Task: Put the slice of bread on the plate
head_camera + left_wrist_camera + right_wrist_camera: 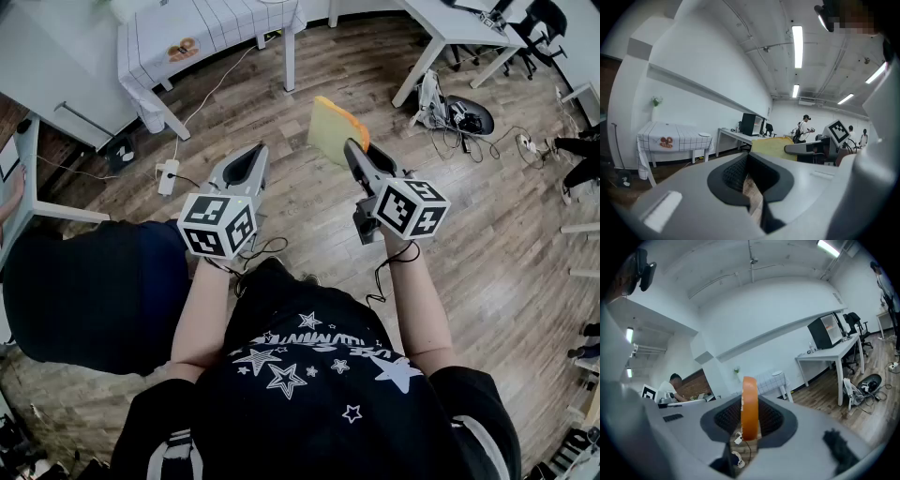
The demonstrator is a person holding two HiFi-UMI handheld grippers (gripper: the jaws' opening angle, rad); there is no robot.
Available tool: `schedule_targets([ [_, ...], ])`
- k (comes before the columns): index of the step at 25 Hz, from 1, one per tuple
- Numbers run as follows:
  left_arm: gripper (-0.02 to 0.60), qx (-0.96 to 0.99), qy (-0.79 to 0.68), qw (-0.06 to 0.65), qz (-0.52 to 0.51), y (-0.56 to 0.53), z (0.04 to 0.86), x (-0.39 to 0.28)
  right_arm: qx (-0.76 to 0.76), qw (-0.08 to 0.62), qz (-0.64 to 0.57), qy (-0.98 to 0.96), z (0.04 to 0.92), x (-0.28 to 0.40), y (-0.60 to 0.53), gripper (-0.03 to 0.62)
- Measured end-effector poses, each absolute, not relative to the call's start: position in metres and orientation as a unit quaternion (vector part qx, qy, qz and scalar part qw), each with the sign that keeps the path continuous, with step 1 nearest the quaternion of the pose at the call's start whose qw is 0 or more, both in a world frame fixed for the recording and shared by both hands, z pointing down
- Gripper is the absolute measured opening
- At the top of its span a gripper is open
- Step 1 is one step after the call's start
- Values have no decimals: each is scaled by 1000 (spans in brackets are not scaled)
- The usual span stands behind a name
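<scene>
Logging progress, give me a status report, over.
Right gripper shut on yellow orange-crusted bread slice. Left gripper shut, empty. White plate on far checked-cloth table; bread not there yet.

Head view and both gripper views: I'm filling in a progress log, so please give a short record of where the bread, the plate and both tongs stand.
bread slice: on edge, in the air above the wooden floor
right tongs: shut on the bread slice
left tongs: shut, nothing between them
plate: on the checked-cloth table across the room, looks bare
task status: bread not yet on the plate
</scene>
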State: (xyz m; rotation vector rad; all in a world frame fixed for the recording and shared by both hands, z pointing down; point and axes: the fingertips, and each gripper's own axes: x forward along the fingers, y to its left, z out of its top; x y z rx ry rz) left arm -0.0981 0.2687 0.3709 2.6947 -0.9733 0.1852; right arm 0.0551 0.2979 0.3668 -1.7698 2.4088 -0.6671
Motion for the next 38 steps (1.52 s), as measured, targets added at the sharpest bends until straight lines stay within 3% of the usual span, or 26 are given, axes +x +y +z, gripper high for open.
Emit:
schedule_targets([
  [38,9,915,-367,150,73,305,373,-103,-551,38,-218,805,362,58,325,95],
])
